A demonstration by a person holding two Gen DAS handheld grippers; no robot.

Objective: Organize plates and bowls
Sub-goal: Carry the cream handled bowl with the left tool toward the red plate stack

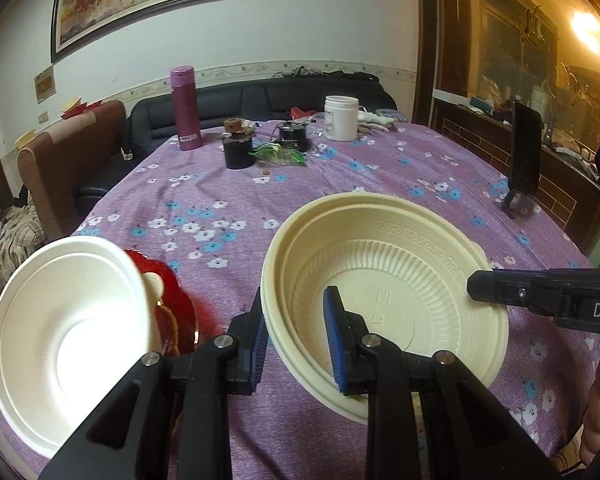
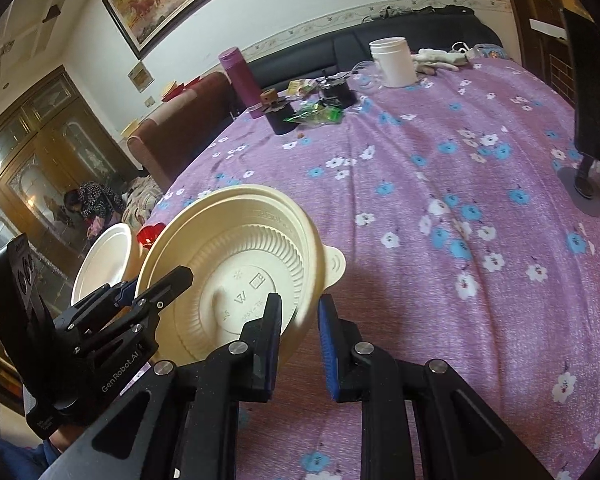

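Going left to right, the white bowl (image 1: 66,338) sits tipped at the near left edge of the table, its open side facing the camera, with a red plate (image 1: 172,292) just behind and partly under it. Neither carries any writing I can read.

Next comes the left gripper (image 1: 296,340), its blue-padded fingers (image 1: 334,336) pinching the near-left wall of the cream bowl (image 1: 384,280): one pad outside the rim, the other inside. A second rim line below the first suggests nested bowls, though I cannot tell how many. The cream bowl is tilted and lifted clear of the floral purple tablecloth (image 1: 228,208). Moulded into its base are marks and a string of small characters too faint to read; a key-pattern band runs round the inner wall.

In the right wrist view, "GenRobot.AI" is printed on the left gripper's body. In the left wrist view, the black arm coming in from the right shows "DA" before the frame cuts it off.

The right gripper (image 2: 300,344) has its jaws narrowed on the bowl's near edge, the rim passing between its pads, beside the small lobed tab.

At the far side stand a magenta flask (image 1: 185,109) and a white jar (image 1: 341,118), both with labels too small to read.
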